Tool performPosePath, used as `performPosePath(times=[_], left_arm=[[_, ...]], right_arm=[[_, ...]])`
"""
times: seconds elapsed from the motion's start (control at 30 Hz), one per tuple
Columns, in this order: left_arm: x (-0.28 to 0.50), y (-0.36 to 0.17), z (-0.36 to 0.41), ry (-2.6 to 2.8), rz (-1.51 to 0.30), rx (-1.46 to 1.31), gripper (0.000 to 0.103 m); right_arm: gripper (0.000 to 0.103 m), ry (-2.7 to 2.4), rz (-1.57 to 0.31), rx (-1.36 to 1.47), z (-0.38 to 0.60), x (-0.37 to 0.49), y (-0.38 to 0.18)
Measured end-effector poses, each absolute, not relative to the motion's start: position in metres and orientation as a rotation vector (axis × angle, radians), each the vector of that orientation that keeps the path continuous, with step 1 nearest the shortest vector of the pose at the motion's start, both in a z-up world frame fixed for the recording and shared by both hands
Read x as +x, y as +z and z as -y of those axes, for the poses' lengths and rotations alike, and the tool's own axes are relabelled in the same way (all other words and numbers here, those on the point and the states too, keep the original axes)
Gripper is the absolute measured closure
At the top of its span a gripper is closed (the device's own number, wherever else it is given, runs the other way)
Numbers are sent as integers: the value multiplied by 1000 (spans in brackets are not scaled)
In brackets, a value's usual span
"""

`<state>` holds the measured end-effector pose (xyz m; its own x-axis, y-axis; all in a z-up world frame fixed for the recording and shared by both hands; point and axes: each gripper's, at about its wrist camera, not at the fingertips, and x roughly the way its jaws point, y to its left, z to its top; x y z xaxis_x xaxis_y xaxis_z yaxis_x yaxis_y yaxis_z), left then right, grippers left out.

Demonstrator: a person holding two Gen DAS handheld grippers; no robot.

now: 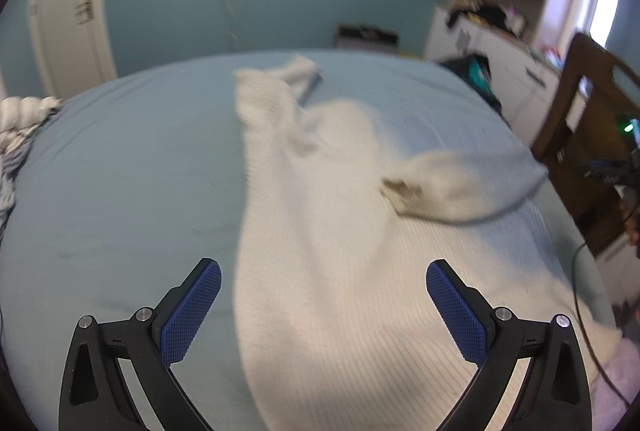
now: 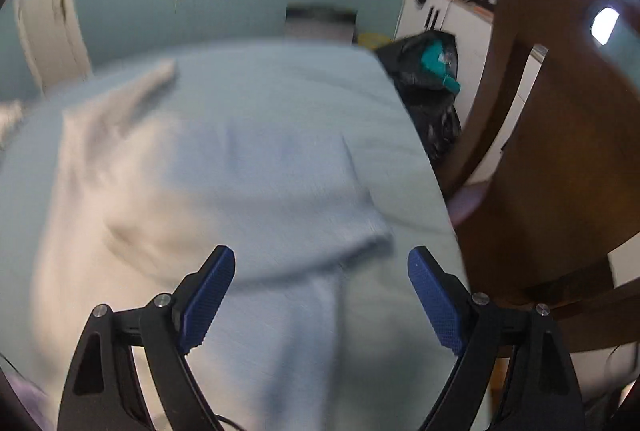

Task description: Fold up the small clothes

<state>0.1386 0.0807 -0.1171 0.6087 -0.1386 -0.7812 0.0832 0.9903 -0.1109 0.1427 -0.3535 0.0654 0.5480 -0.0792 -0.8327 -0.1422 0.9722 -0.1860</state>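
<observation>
Inspecting both wrist views, I found the white knit garment (image 1: 320, 251) spread on the bed (image 1: 120, 171), its long axis running from the near edge toward the far wall. One sleeve (image 1: 296, 71) lay at the far end, bent back over the body. The other sleeve (image 1: 452, 183) lay out to the right, its cuff turned inward toward the body. Both views were blurred, so I could not read finer creases.

My left claw (image 1: 323, 283) stood with its jaws wide apart and nothing between the pads (image 1: 192, 311). It hung over the near part of the garment, with the cloth's left edge running up just inside its left finger. The body of the garment therefore lay directly ahead, stretching away along the line of the fingers.

My right claw (image 2: 321, 273) was likewise spread wide and empty. In its view the garment (image 2: 100, 191) lay ahead and to the left, while pale blue cloth filled the centre; I could not tell whether the fold just beyond the fingertips belonged to the sleeve or the sheet. A wooden chair (image 2: 560, 151) stood close on the right.

I judged the left claw the nearer to the garment's near hem, and the right claw the nearer to the right-hand sleeve. No fold across the body appeared to have been made yet.
</observation>
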Motion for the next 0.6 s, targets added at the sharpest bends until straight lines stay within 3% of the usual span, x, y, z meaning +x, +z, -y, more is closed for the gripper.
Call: performPosePath(times=[0.23, 0.43, 0.6], left_arm=[[172, -117, -37, -208, -1013, -17, 0], [157, -125, -38, -181, -1019, 39, 0], [152, -143, -50, -163, -1052, 41, 0]], right_arm=[[17, 378, -1086, -558, 290, 147, 30], [17, 613, -943, -846, 211, 212, 47], [17, 755, -1110, -921, 177, 255, 3]])
